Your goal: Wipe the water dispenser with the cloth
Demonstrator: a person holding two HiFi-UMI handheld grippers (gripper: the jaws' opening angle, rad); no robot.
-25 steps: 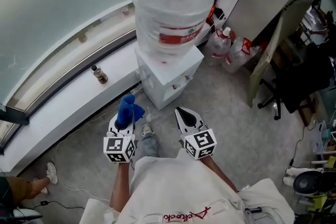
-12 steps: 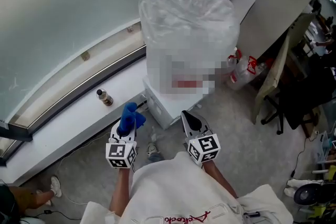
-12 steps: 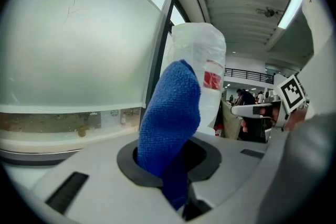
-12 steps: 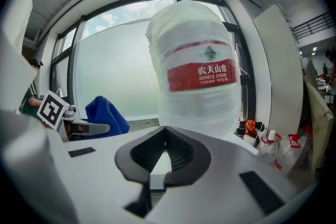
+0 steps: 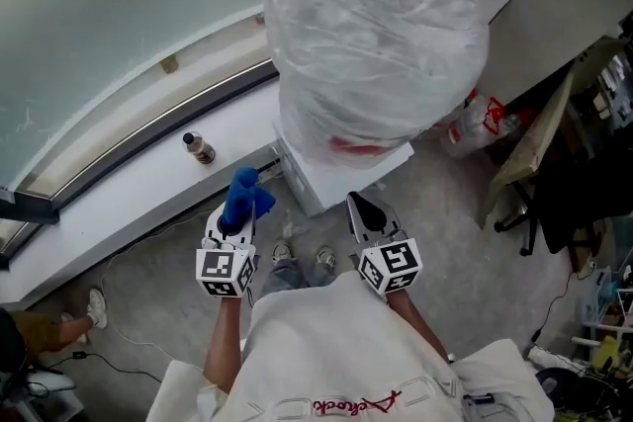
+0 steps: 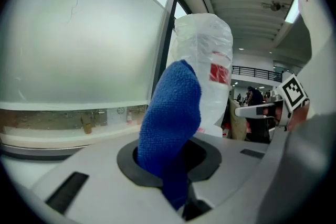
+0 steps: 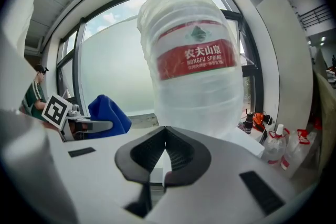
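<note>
The water dispenser (image 5: 341, 175) is a white box on the floor with a big plastic-wrapped water bottle (image 5: 371, 44) on top. In the right gripper view the bottle (image 7: 194, 60) fills the middle and shows a red label. My left gripper (image 5: 237, 210) is shut on a blue cloth (image 5: 242, 200), held upright just left of the dispenser's base. That cloth (image 6: 170, 128) sticks up between the jaws in the left gripper view. My right gripper (image 5: 364, 211) is shut and holds nothing, just in front of the dispenser.
A white window ledge (image 5: 119, 193) runs along the left with a small brown bottle (image 5: 199, 148) on it. Spray bottles (image 5: 470, 128) stand on the floor right of the dispenser. An office chair (image 5: 539, 203) is further right. Cables trail on the floor by the ledge.
The view has closed in on the dispenser, so the bottle looms larger and nearer. Both grippers stay low in front of it, the left still shut on the cloth.
</note>
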